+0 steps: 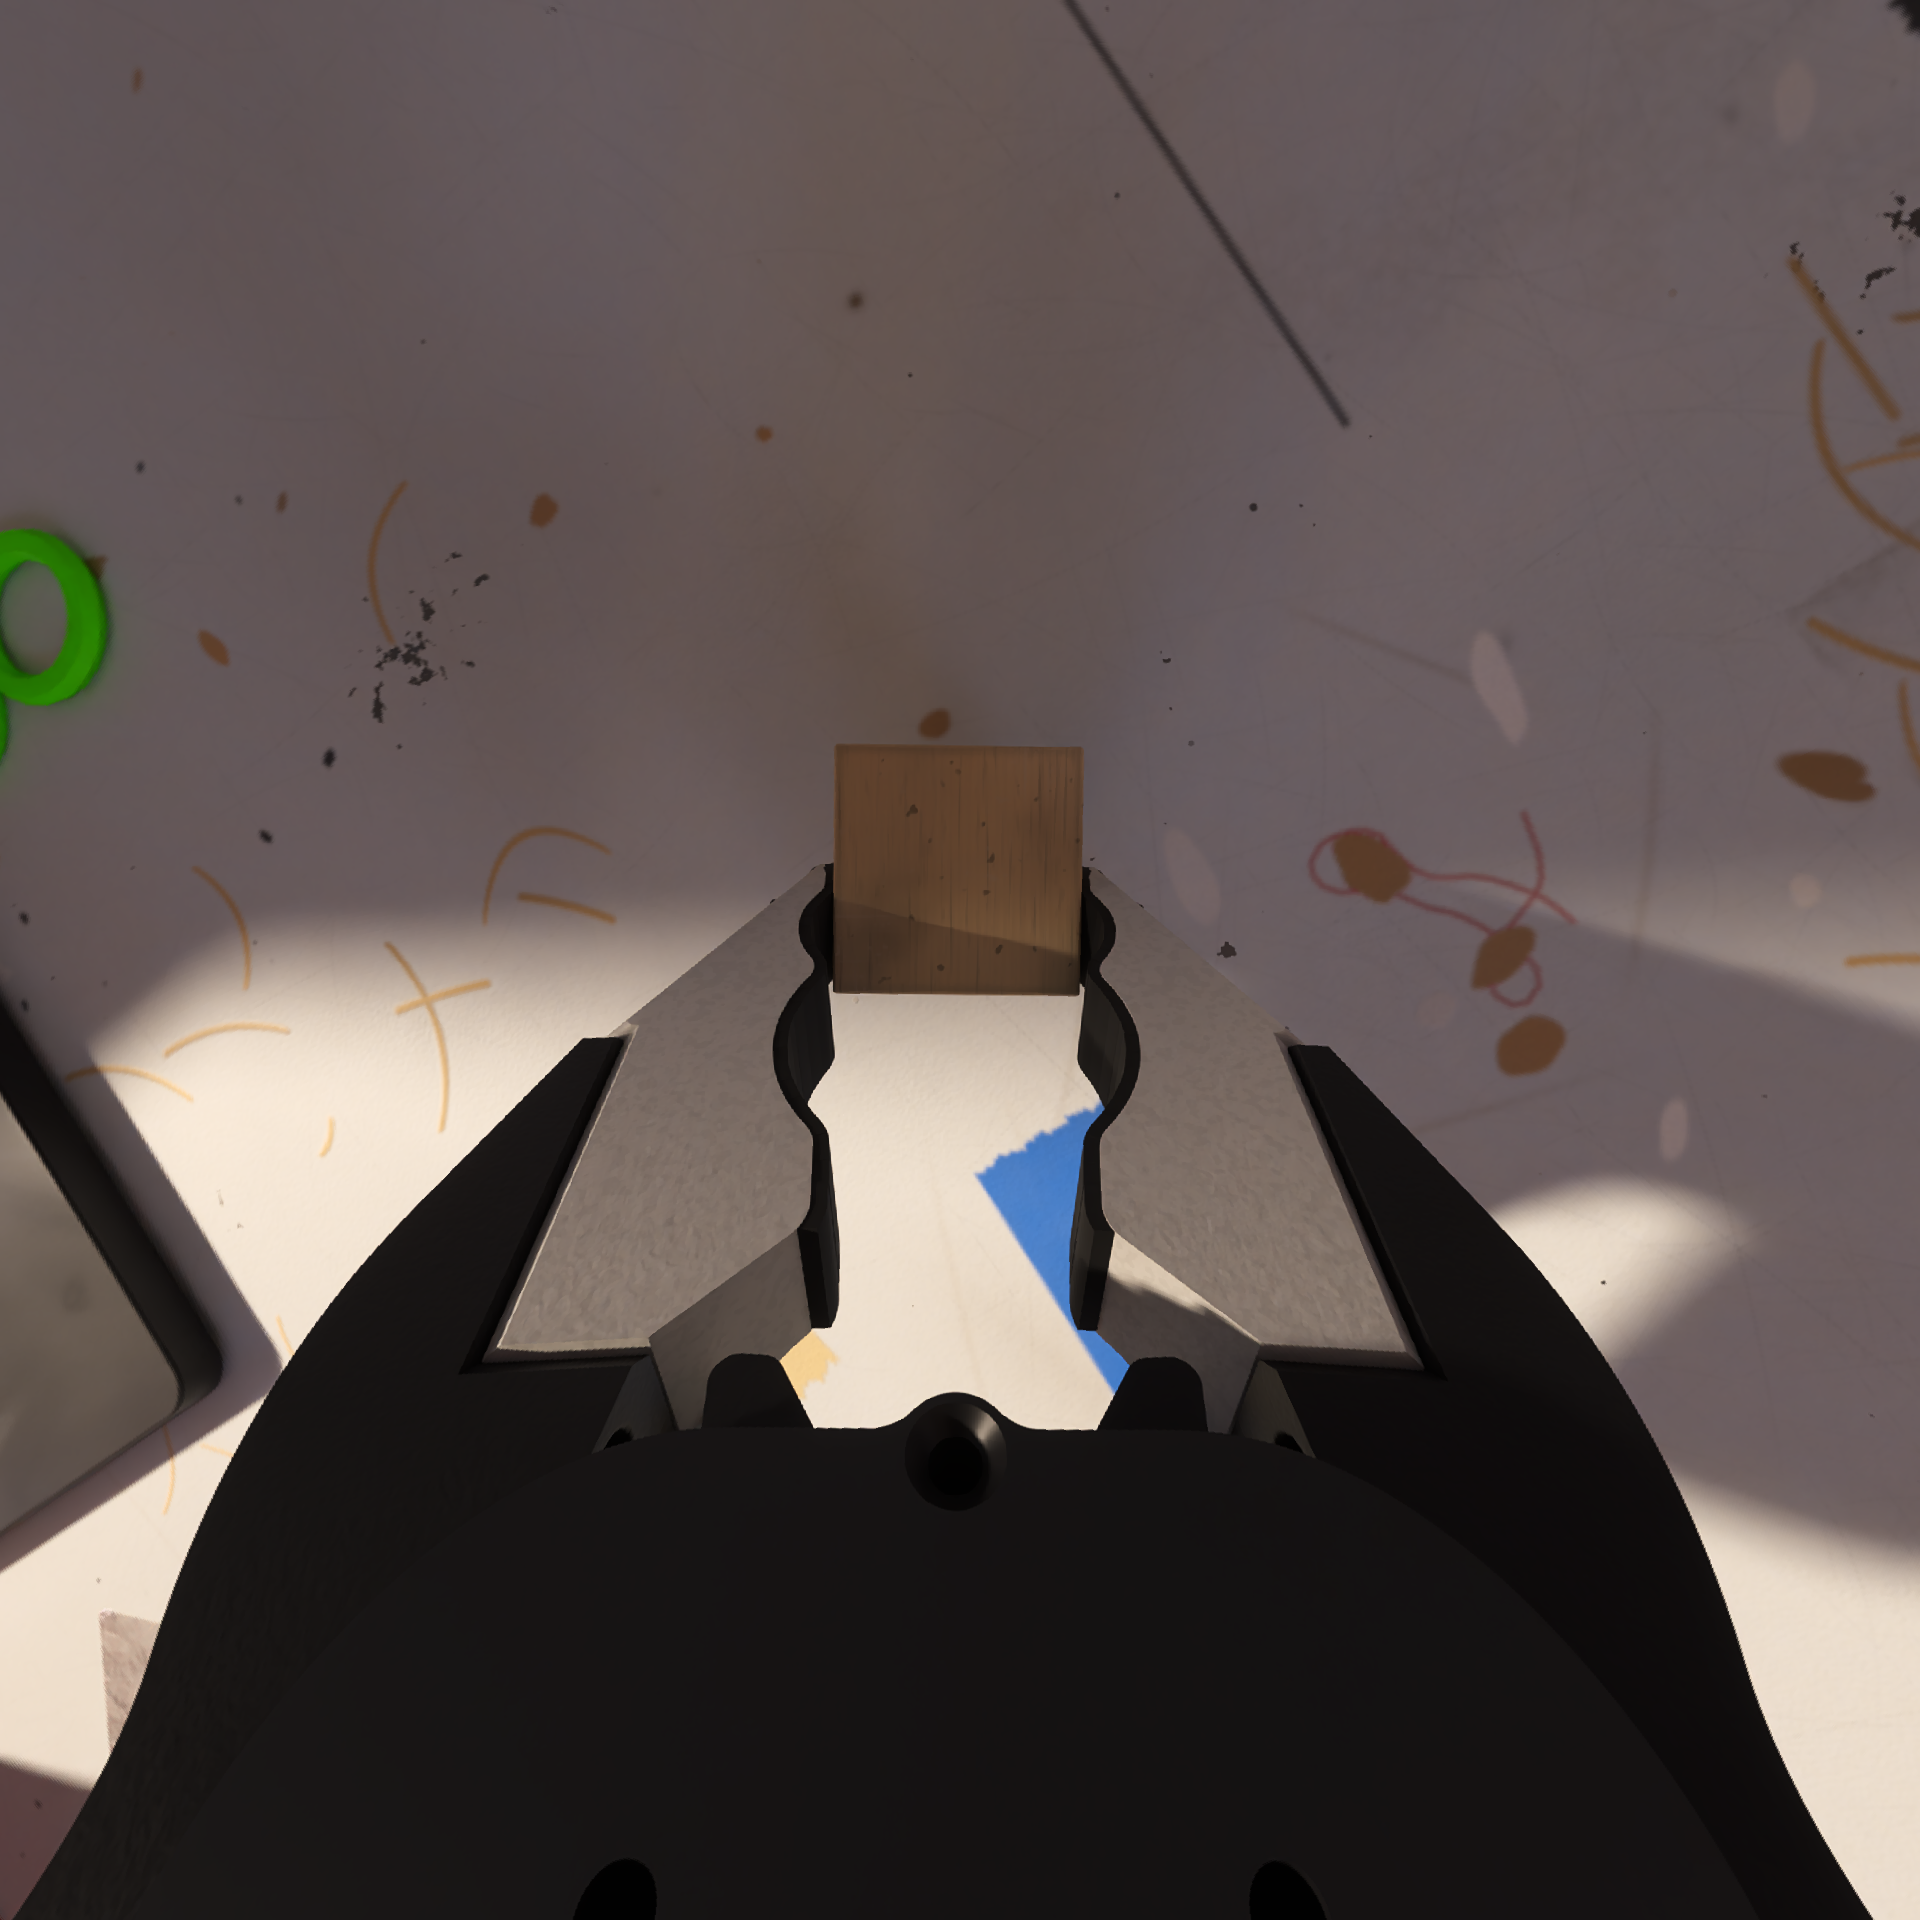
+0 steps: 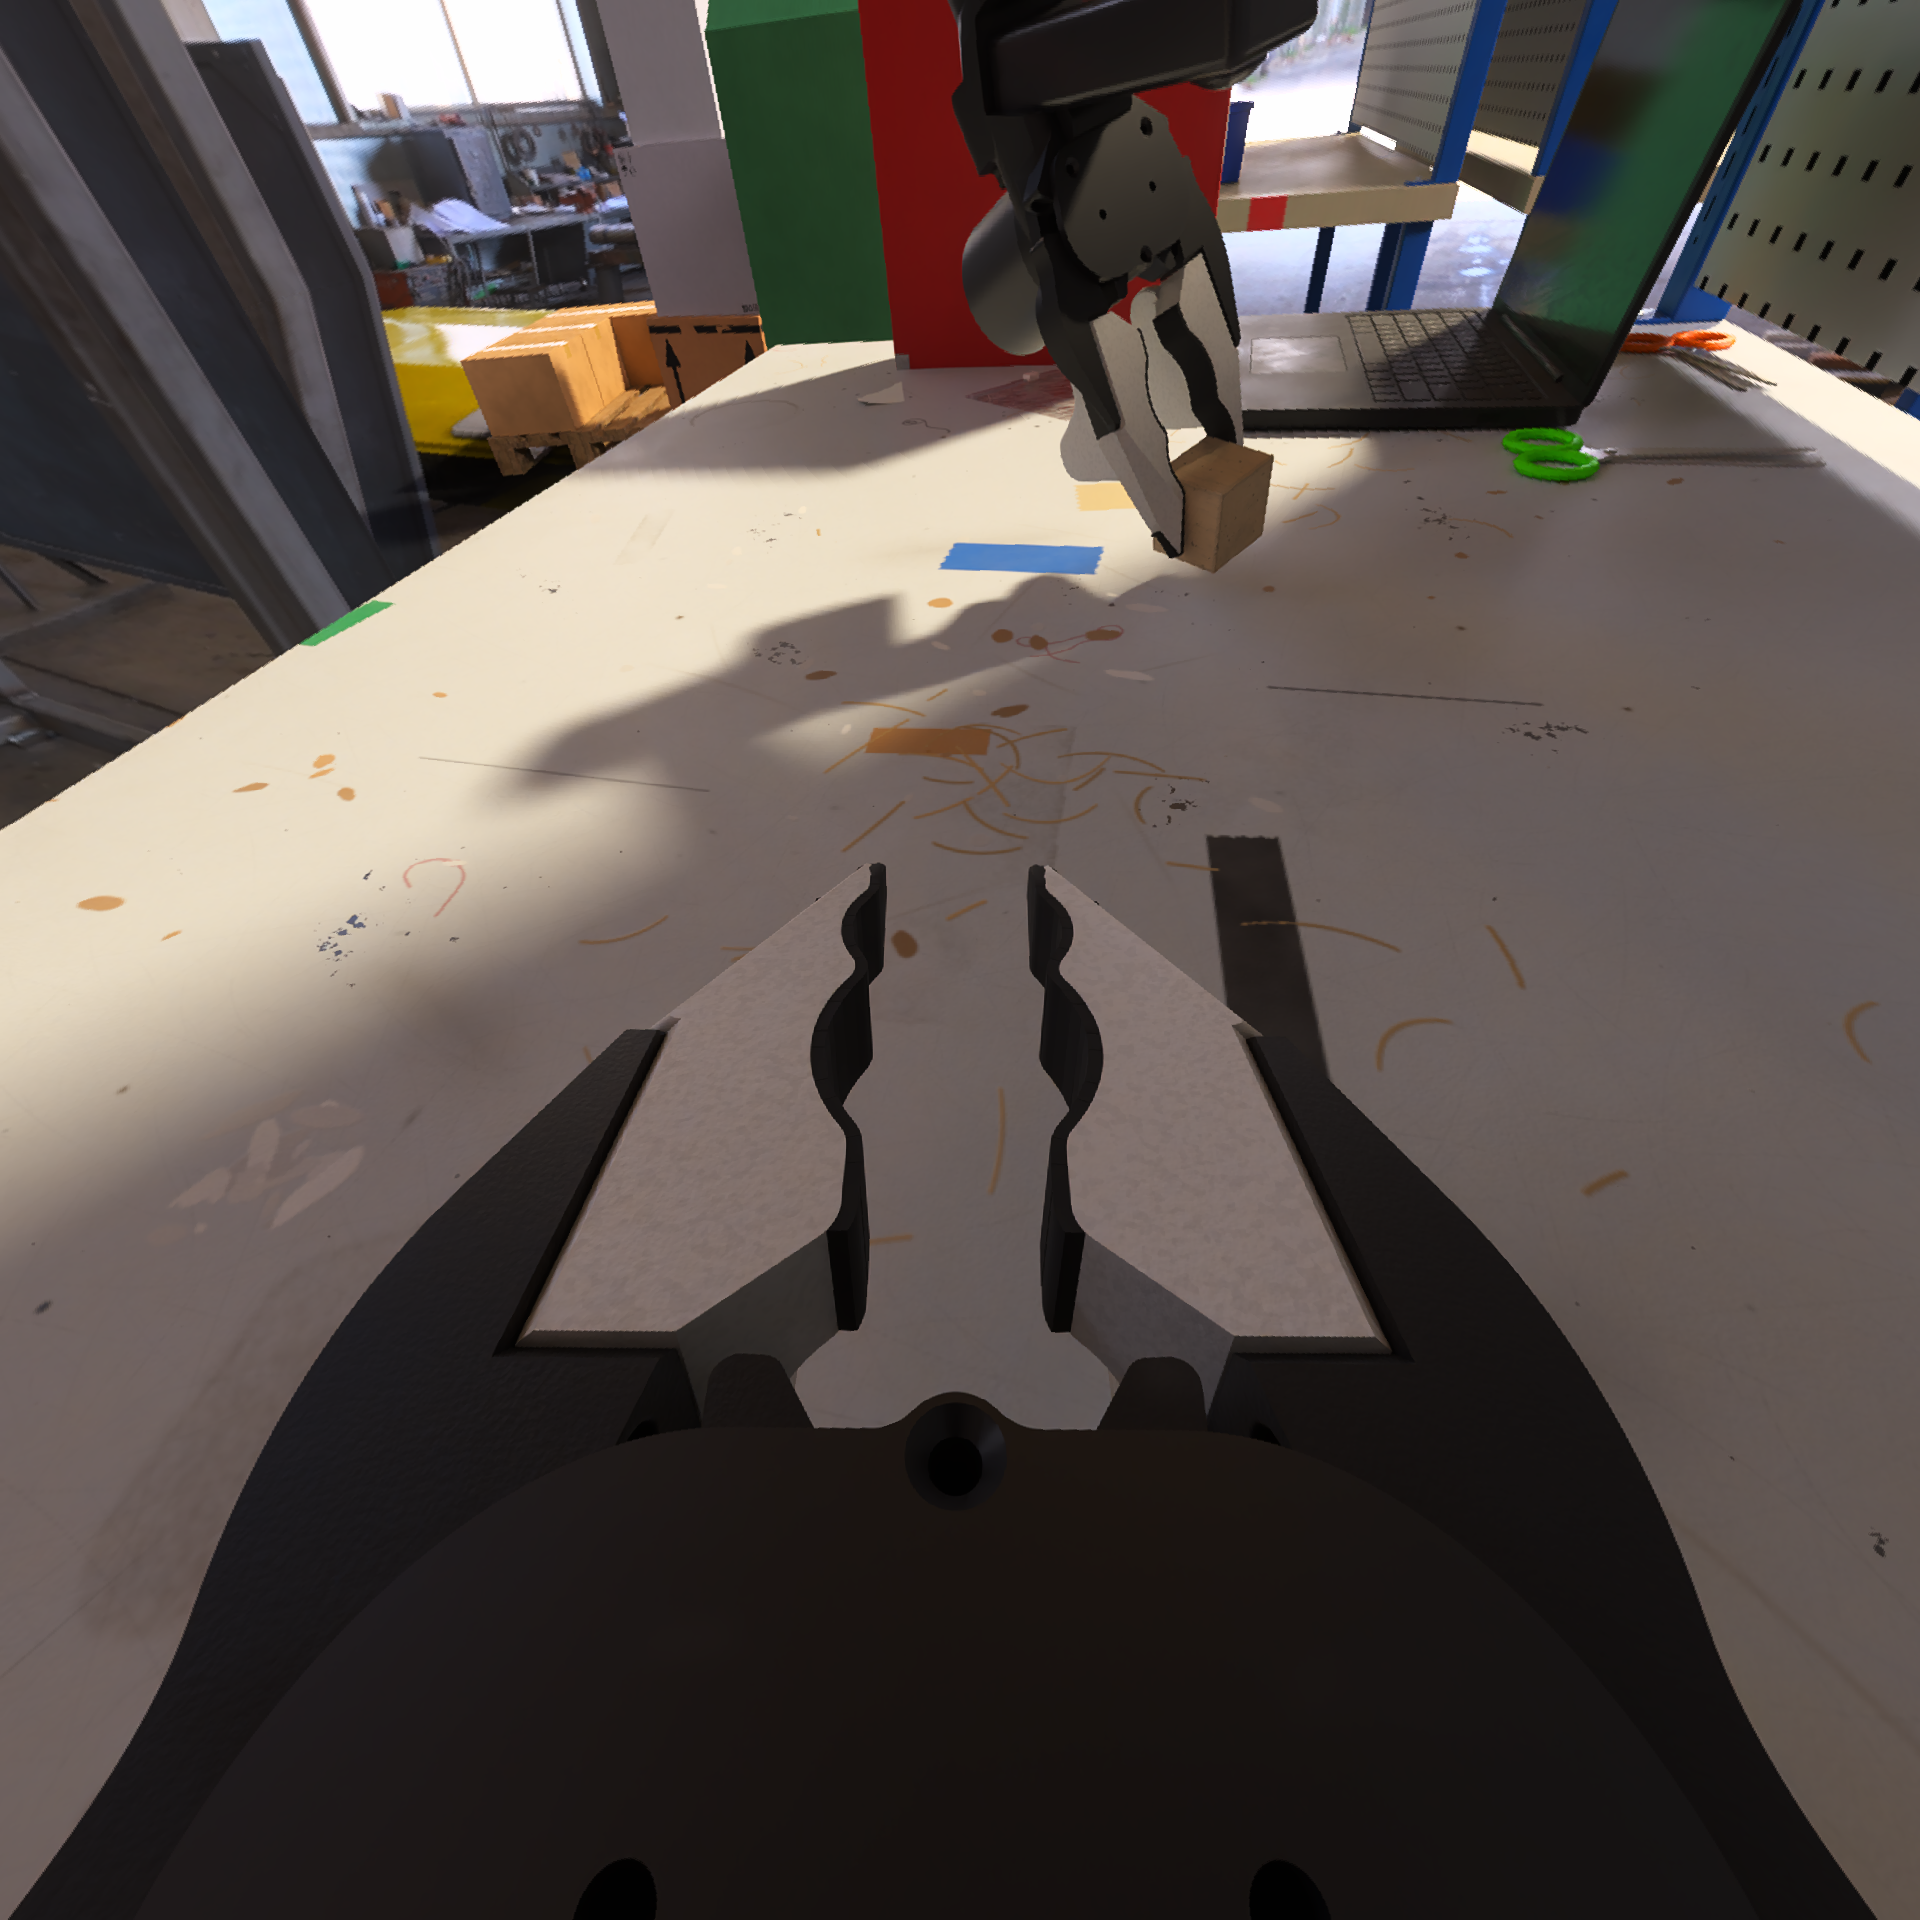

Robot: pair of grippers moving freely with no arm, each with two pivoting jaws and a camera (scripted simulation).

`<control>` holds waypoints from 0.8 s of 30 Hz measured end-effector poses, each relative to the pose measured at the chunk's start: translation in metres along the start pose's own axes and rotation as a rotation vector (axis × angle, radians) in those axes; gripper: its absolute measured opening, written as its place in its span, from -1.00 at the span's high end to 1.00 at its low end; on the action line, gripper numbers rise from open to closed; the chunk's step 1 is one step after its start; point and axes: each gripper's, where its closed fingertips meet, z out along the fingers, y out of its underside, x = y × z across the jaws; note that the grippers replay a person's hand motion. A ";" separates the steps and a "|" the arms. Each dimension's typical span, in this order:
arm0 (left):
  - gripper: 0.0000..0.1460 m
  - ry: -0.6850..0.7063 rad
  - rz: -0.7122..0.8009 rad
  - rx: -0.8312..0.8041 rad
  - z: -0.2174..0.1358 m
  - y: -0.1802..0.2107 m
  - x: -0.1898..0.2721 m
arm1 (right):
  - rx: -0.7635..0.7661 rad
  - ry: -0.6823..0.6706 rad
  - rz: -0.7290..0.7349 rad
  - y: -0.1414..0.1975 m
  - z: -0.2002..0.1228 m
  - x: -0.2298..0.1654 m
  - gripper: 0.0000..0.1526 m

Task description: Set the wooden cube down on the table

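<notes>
Left wrist view: the left gripper (image 1: 957, 925) clamps the wooden cube (image 1: 957, 869) at its fingertips, above the stained table (image 1: 727, 312); green scissors (image 1: 42, 618) lie far left.

Right wrist view: the right gripper (image 2: 957, 914) is narrowly parted, holding nothing, low over the table. Farther off, the cube appears tilted, its lowest corner near the surface, contact uncertain. Judged step: lowering. Next: level it, seat it, then release.
</notes>
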 end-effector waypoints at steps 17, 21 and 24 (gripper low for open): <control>0.39 -0.020 0.003 -0.020 0.002 0.001 0.002 | 0.015 -0.023 0.012 -0.001 -0.002 -0.004 0.69; 0.39 -0.023 0.016 0.040 -0.017 -0.027 0.013 | 0.019 -0.025 0.020 -0.002 -0.003 -0.003 0.69; 0.39 0.065 0.052 0.112 -0.020 -0.066 0.051 | 0.018 -0.020 0.020 -0.002 -0.003 -0.003 0.69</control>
